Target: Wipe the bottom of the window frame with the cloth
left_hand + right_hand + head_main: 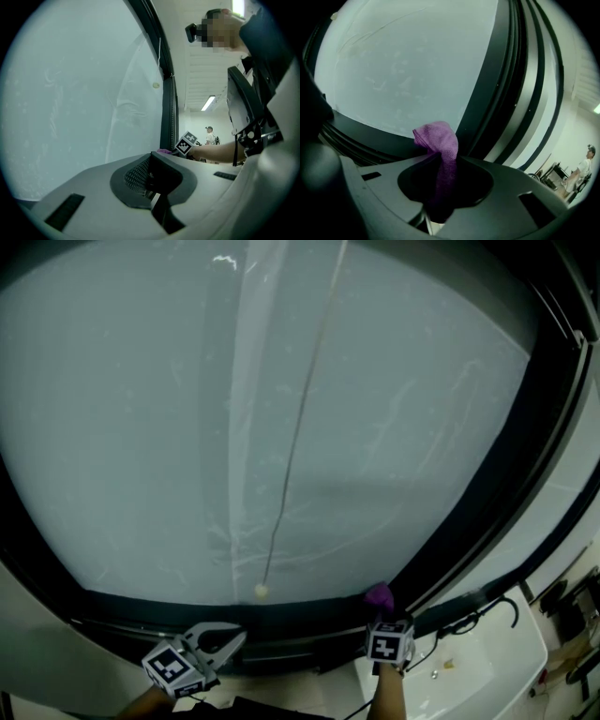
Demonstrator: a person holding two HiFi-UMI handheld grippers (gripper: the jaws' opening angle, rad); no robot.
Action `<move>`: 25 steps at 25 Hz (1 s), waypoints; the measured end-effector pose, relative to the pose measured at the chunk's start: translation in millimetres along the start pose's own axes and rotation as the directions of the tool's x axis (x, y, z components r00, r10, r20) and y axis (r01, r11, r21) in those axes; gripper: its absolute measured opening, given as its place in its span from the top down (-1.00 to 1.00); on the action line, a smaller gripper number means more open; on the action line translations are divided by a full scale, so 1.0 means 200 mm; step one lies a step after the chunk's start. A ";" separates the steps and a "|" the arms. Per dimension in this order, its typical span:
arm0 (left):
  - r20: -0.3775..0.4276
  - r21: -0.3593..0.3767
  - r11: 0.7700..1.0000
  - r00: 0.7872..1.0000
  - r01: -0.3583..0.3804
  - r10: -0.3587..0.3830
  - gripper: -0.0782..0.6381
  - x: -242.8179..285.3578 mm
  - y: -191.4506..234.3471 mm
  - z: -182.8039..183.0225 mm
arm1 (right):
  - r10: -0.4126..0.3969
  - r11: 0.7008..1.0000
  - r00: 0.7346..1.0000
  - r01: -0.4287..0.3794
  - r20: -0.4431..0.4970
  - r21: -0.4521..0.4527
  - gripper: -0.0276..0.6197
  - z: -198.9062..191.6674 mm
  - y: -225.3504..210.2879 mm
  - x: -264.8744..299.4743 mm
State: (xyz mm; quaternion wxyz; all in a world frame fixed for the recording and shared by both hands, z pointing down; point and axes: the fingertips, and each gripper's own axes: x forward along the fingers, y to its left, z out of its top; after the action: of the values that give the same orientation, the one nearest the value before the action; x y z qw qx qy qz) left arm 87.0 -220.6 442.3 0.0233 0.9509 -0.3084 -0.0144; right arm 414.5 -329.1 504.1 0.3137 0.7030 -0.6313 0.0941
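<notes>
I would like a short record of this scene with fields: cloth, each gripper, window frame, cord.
cloth: purple, pinched in the right gripper, tip at the bottom window frame near its right corner
right gripper: shut on the cloth
left gripper: shut, empty, left of the cloth
cord: hangs before the glass, bead just above the frame

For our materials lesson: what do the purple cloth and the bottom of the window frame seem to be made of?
The purple cloth looks like soft, fuzzy matte fabric, probably microfibre, since it bunches and folds limply. The window frame shows dark, smooth, straight ridged rails, so it is likely painted metal, possibly plastic.
</notes>
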 end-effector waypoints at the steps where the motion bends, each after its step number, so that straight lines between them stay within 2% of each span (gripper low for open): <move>1: -0.001 0.004 1.000 1.000 -0.004 0.004 0.79 0.00 0.00 0.00 | -0.007 1.000 1.000 0.007 -0.006 0.013 0.65 -0.02 -0.02 0.01; 4: 0.003 -0.005 1.000 1.000 -0.005 0.005 0.79 0.00 0.00 0.00 | -0.028 0.999 0.999 0.029 -0.015 0.042 0.65 -0.07 -0.06 0.02; 8: -0.010 0.032 0.999 1.000 -0.005 0.006 0.79 0.00 0.00 -0.01 | -0.029 0.999 1.000 0.029 -0.003 0.037 0.65 -0.07 -0.08 0.00; 20: 0.002 0.025 0.999 1.000 -0.029 0.029 0.79 0.01 0.01 -0.01 | -0.049 0.996 0.999 0.049 0.003 0.070 0.65 -0.17 -0.09 -0.05; 25: 0.011 0.017 0.999 0.999 -0.044 0.044 0.79 0.00 0.01 0.00 | -0.033 0.996 0.999 0.034 -0.009 0.084 0.65 -0.28 -0.09 -0.09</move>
State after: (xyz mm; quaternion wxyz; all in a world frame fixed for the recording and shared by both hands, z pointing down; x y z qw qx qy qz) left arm 86.9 -222.1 442.4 0.0140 0.9440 -0.3293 -0.0162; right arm 442.8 -282.9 532.7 0.2877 0.7257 -0.6136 0.1183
